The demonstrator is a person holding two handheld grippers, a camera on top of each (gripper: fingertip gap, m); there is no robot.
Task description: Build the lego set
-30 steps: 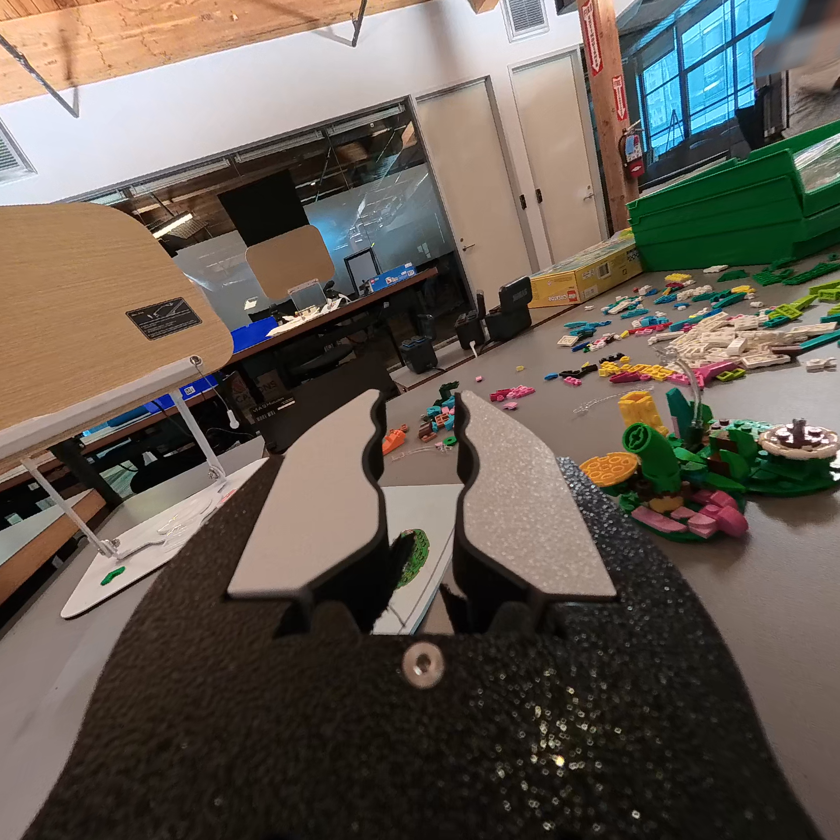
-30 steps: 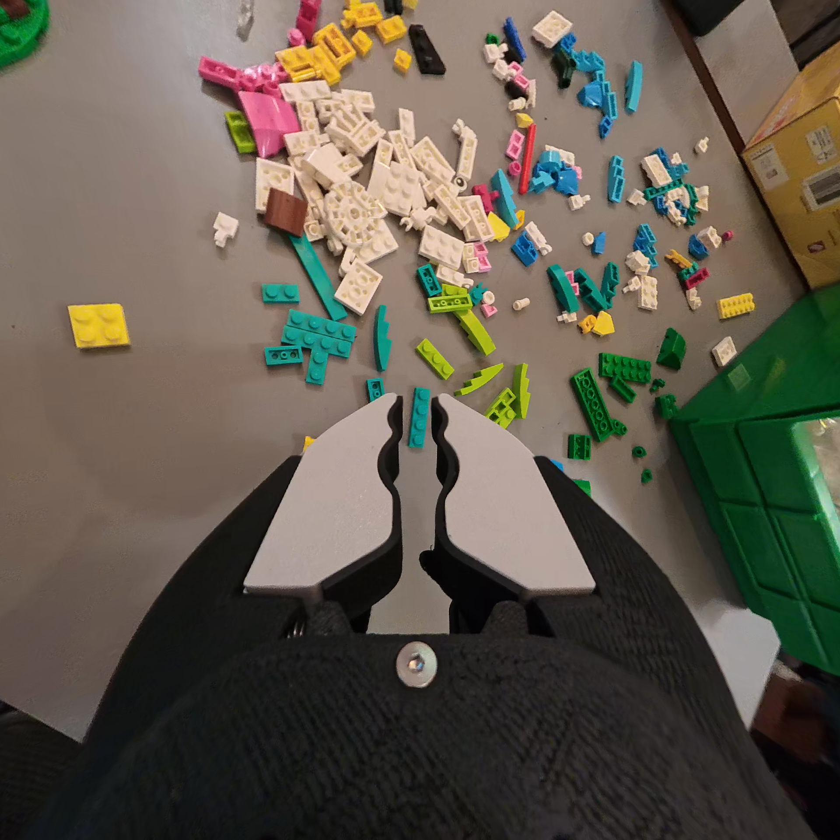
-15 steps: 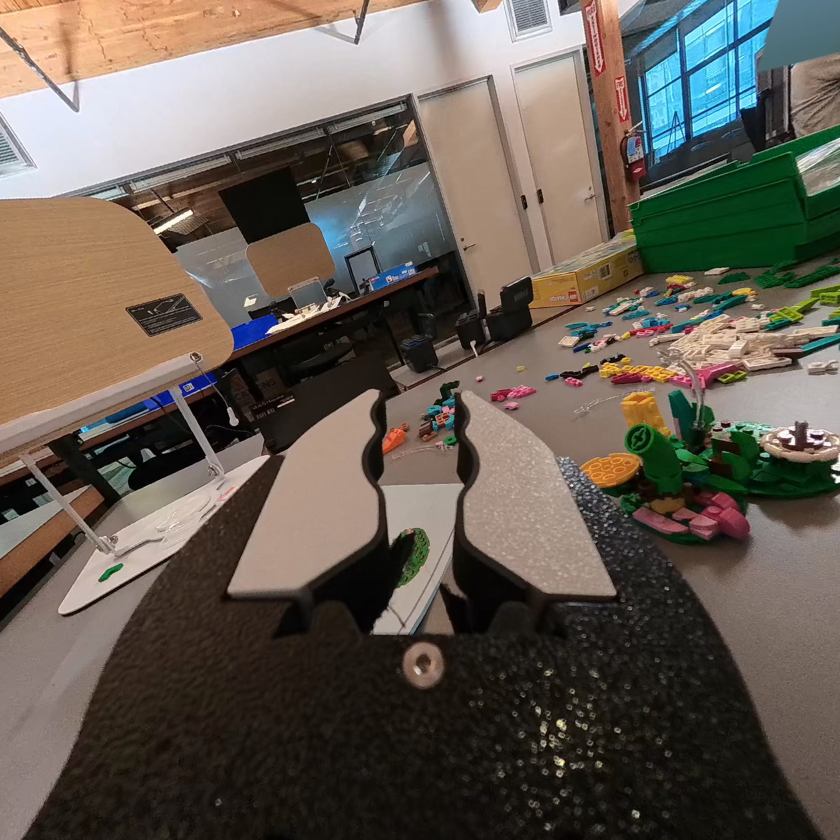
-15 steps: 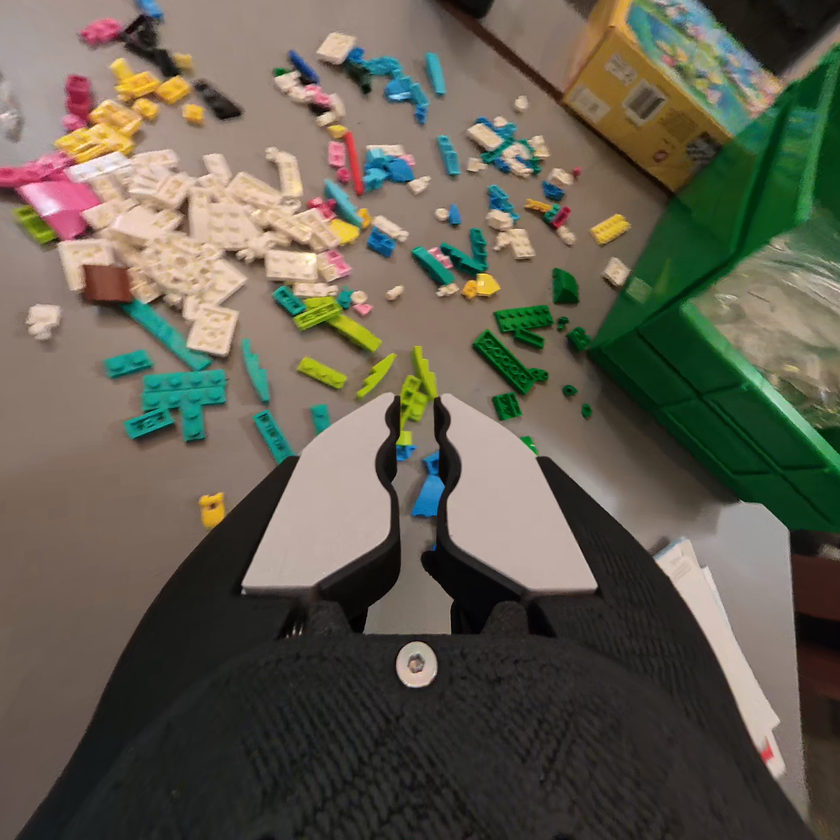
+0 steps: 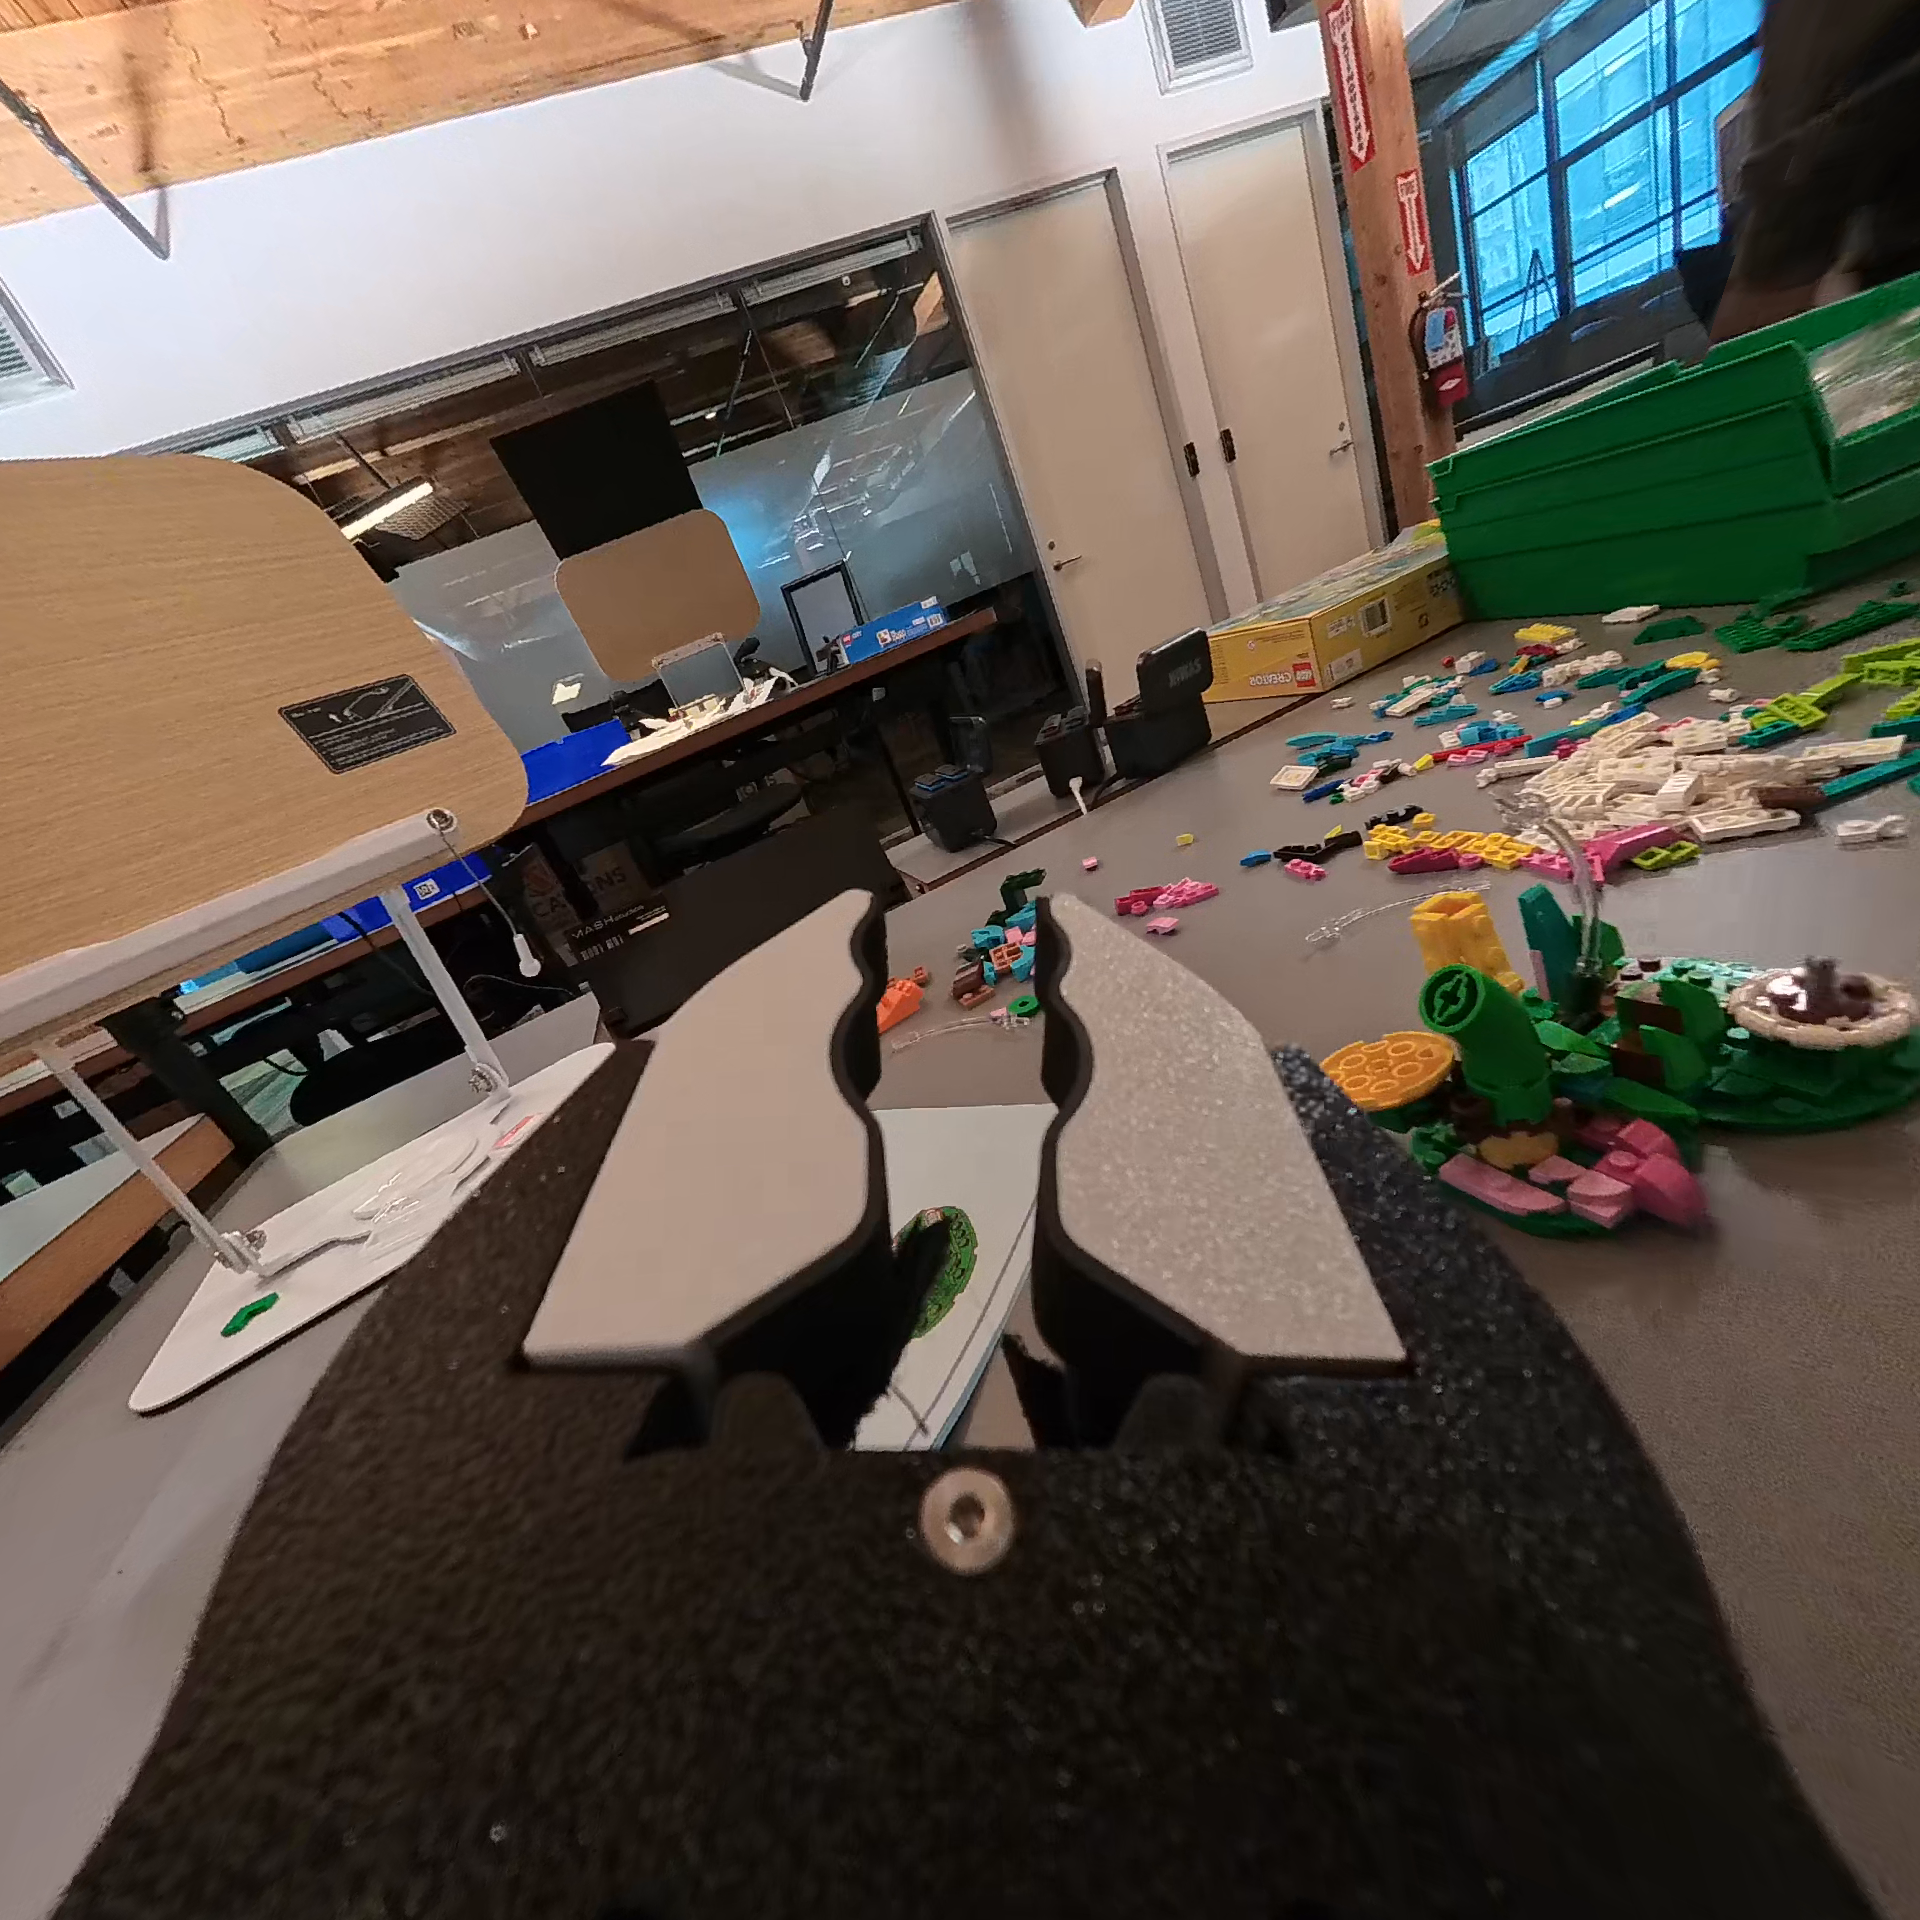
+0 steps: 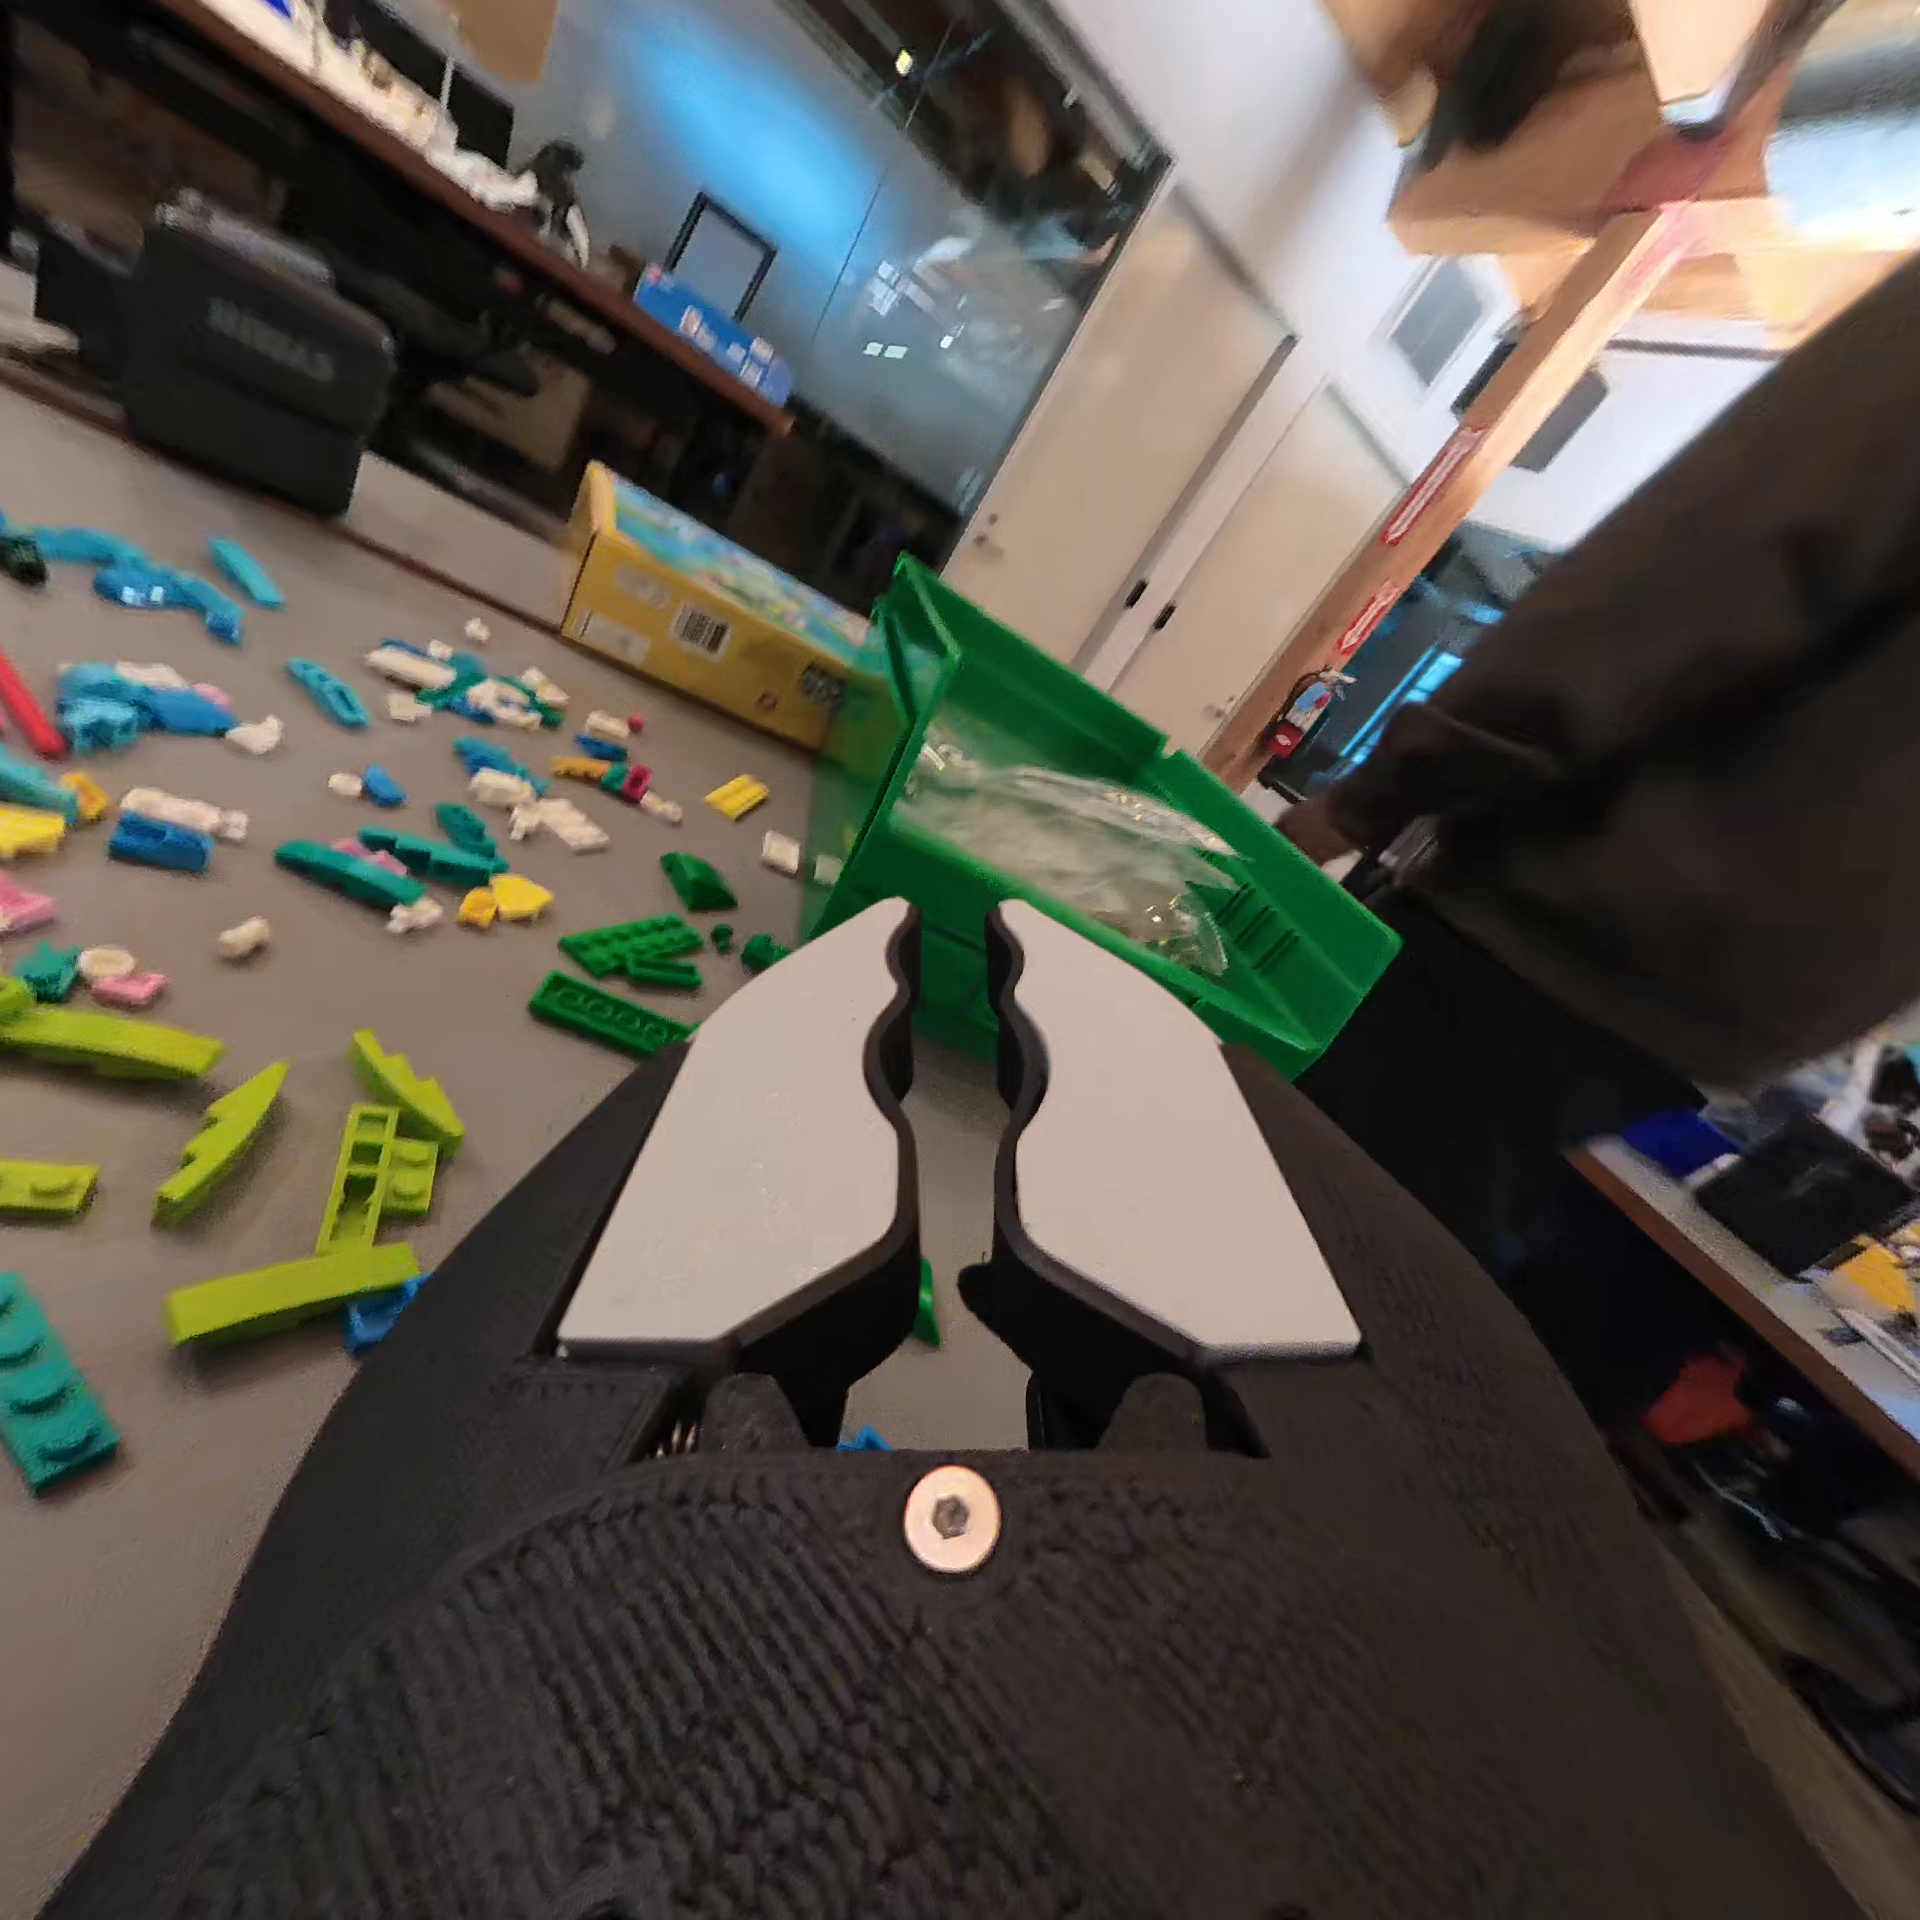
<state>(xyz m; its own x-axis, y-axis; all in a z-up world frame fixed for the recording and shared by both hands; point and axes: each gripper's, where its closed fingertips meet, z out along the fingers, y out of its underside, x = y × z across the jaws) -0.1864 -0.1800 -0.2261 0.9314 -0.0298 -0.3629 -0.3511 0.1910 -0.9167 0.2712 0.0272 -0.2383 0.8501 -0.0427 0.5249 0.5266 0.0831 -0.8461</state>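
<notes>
**Over a grey table strewn with toy bricks, both grippers hang with nothing between their fingers**

Low above the grey table, the left gripper has its jaws parted, with bare air between the tips. Past them at 12 o'clock lies a small cluster of teal, pink and brown bricks, with an orange brick just to its left. A white printed sheet lies under the fingers. At 3 o'clock stands a partly built green model with a yellow disc and pink pieces. At 9 o'clock a wooden board on a white stand rises.

The right gripper shows a narrow gap and grips nothing. Straight ahead sits a green bin holding clear plastic bags. Dark green plates lie at 10 o'clock, lime pieces at 9 o'clock. A yellow box sits at 11 o'clock, a dark sleeve at 2 o'clock.
</notes>
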